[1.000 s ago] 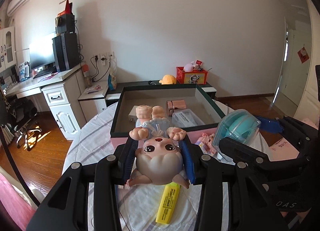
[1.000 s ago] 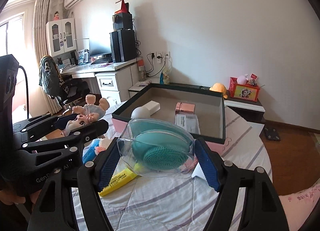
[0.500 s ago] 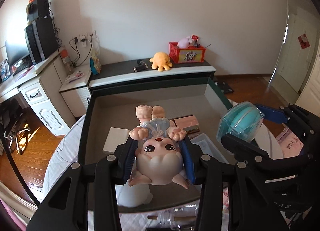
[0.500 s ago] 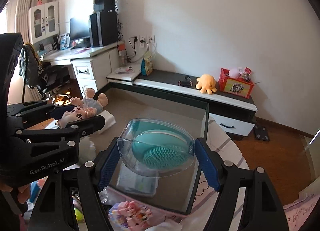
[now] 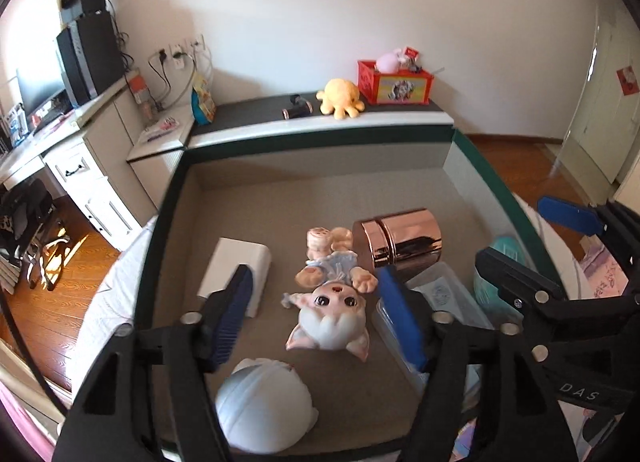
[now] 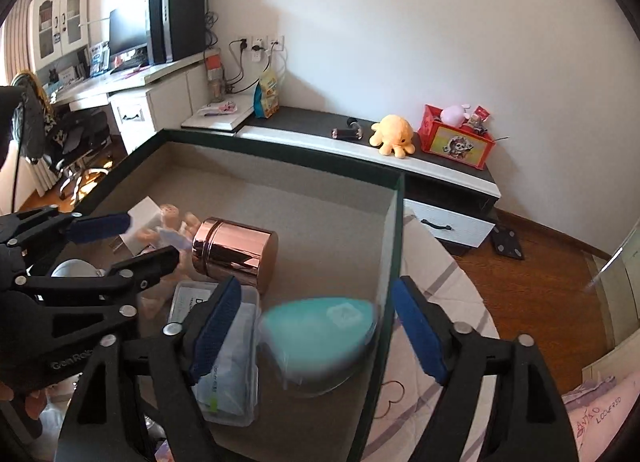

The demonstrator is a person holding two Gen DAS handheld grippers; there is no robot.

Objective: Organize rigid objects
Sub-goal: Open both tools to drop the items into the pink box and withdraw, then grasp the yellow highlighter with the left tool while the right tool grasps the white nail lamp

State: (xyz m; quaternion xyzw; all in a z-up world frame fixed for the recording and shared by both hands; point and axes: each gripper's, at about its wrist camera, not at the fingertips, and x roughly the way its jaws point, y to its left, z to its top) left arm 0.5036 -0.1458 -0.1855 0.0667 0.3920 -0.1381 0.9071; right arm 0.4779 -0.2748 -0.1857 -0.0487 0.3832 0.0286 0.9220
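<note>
A big-headed doll point(image 5: 332, 302) lies on the grey floor of the dark-green-rimmed box point(image 5: 172, 189). My left gripper point(image 5: 318, 318) is above it, jaws opening, and neither blue pad touches the doll. In the right wrist view a teal brush in a clear case point(image 6: 320, 334) is blurred just inside the box's right wall point(image 6: 396, 242). My right gripper point(image 6: 318, 330) straddles it with its jaws opening and a gap on each side. The left gripper's fingers point(image 6: 112, 229) show at the left of that view.
The box also holds a rose-gold canister point(image 5: 400, 242), a white block point(image 5: 240, 262), a white domed object point(image 5: 264, 406) and a clear plastic case point(image 6: 228, 362). A low cabinet point(image 5: 320, 121) with a yellow plush point(image 5: 340, 97) stands behind; a desk point(image 5: 40, 149) is at left.
Both grippers came forward and down over the box. The left let go of the doll, which now lies on the box floor. The right let go of the teal brush case.
</note>
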